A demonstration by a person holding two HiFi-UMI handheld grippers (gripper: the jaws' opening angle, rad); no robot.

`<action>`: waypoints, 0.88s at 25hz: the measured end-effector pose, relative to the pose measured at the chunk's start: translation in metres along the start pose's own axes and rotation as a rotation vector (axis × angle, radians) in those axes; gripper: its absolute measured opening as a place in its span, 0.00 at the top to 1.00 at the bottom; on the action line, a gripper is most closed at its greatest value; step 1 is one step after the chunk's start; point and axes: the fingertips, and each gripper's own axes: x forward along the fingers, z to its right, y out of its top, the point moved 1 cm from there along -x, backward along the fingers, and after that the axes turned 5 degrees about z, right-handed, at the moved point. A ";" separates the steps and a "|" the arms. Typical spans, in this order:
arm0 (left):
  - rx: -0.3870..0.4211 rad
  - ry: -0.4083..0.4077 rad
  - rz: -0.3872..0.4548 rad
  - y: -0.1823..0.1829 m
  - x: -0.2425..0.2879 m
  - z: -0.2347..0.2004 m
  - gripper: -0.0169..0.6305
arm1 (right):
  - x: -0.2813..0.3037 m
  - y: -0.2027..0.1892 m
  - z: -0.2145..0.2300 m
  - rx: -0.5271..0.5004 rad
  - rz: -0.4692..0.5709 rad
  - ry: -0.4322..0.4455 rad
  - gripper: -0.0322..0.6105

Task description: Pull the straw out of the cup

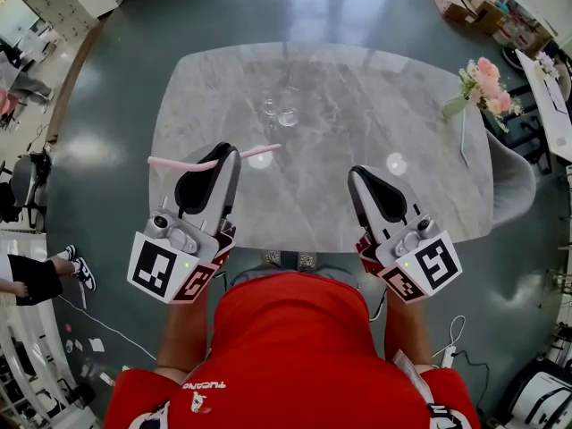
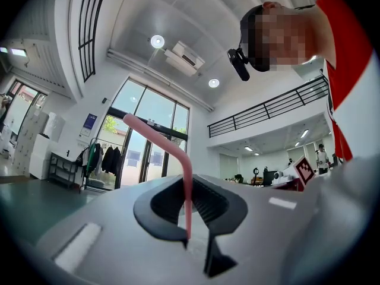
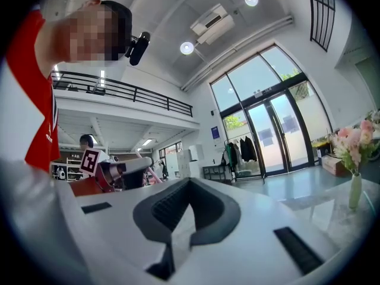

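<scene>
Straw (image 1: 256, 152) is pinched in my left gripper (image 1: 223, 156), lying crosswise to the jaws, clear of the cup (image 1: 287, 116) ahead on the bench (image 1: 375, 96); my right gripper (image 1: 358, 176) is closed, empty

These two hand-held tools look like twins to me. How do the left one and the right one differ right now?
The white-and-black left tool pinches a pink bendy straw crosswise at its tips; the white-and-black right tool has its tips closed on nothing. In the head view, the left tool reaches slightly farther over the grey marble table than the right tool. Both have the same shape.
</scene>
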 end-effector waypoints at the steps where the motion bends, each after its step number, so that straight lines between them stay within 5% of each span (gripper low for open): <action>1: 0.000 -0.001 -0.001 0.000 -0.001 0.001 0.92 | 0.000 0.000 -0.001 -0.002 0.000 0.002 0.95; 22: 0.001 -0.002 -0.001 0.004 -0.008 0.005 0.92 | -0.005 0.000 -0.008 -0.002 -0.003 0.007 0.95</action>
